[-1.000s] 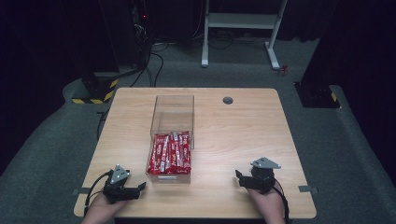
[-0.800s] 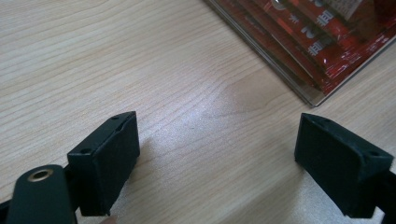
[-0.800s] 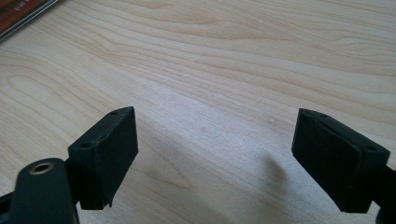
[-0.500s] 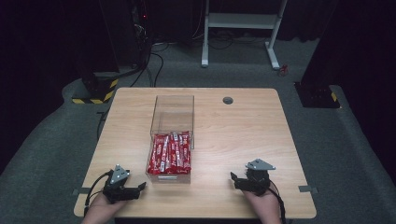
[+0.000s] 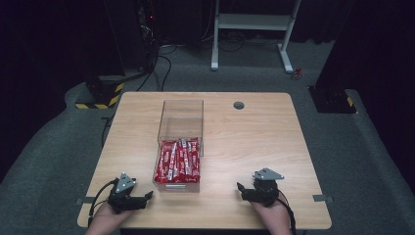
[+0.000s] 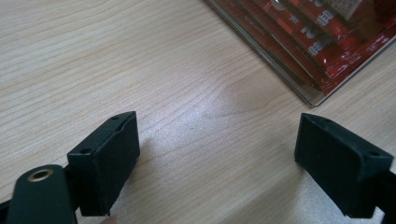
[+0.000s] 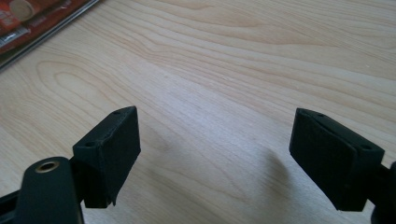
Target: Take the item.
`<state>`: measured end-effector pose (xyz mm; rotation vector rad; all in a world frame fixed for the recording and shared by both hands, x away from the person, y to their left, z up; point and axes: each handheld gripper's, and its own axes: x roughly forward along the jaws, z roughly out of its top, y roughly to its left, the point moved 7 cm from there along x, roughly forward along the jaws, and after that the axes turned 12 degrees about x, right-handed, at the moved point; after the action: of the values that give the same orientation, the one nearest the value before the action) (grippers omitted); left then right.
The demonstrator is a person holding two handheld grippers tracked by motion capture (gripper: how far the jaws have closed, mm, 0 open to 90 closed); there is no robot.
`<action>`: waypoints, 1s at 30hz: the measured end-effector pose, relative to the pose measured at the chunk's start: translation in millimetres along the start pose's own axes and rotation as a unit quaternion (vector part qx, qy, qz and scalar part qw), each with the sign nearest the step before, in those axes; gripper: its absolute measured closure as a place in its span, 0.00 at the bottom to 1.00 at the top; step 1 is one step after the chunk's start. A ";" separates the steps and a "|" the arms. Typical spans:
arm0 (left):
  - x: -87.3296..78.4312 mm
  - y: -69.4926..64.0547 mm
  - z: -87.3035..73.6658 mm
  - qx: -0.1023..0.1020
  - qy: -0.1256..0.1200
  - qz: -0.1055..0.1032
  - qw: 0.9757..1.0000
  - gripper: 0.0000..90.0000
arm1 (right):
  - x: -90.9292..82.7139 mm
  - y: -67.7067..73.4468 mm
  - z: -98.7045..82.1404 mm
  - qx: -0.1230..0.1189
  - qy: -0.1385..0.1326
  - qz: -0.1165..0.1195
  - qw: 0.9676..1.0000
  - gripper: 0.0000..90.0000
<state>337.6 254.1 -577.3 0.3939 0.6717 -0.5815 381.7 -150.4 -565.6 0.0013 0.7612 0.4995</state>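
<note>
High view: wooden table [image 5: 254,142], grey carpet [image 5: 58,147].

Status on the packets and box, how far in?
Done: red packets lie in the near half of the clear box; far half bare. In hand: nothing; left gripper and right gripper both open, low over the table near its front edge. Left: any grasp.

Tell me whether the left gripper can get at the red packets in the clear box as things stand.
Probably yes. The left gripper is open, with bare table between it and the clear box. The box looks open-topped, so the red packets should be reachable from above.
</note>
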 end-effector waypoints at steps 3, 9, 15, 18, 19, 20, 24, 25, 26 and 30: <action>0.0 0.0 0.0 0.000 0.000 0.000 1.000 0.16 | 0.1 5.2 0.7 -0.003 -0.002 0.007 1.000 0.19; 0.0 0.0 0.0 0.000 0.000 0.000 1.000 0.16 | 0.3 15.5 4.8 -0.010 -0.007 0.014 1.000 0.19; -0.2 0.1 -0.2 0.001 0.001 0.000 1.000 0.16 | -5.0 26.6 13.1 -0.016 -0.019 0.028 0.999 0.19; -0.3 0.4 -0.3 0.002 0.002 0.001 1.000 0.16 | -9.2 31.9 18.9 -0.017 -0.027 0.037 0.999 0.20; -0.2 0.2 -0.2 0.001 0.001 0.000 1.000 0.16 | -10.4 33.9 21.2 -0.022 -0.028 0.040 0.999 0.20; -0.3 0.1 -0.3 0.001 0.002 0.000 1.000 0.16 | -12.0 36.4 23.5 -0.023 -0.028 0.043 0.998 0.20; -0.1 0.3 -0.2 0.001 0.000 0.000 1.000 0.16 | -17.2 44.3 34.3 -0.020 -0.034 0.056 0.998 0.21; -0.1 0.1 -0.2 -0.001 0.000 0.000 1.000 0.16 | -17.9 48.9 39.5 -0.023 -0.037 0.060 0.997 0.21; -0.1 0.1 -0.2 -0.001 0.000 0.000 1.000 0.16 | -17.9 48.9 39.5 -0.023 -0.037 0.060 0.997 0.21; -0.1 0.1 -0.2 -0.001 0.000 0.000 1.000 0.16 | -16.2 57.6 46.1 -0.031 -0.039 0.064 0.997 0.22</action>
<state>337.6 254.3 -577.3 0.3913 0.6718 -0.5815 377.3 -98.4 -510.9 0.0117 0.6719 0.6413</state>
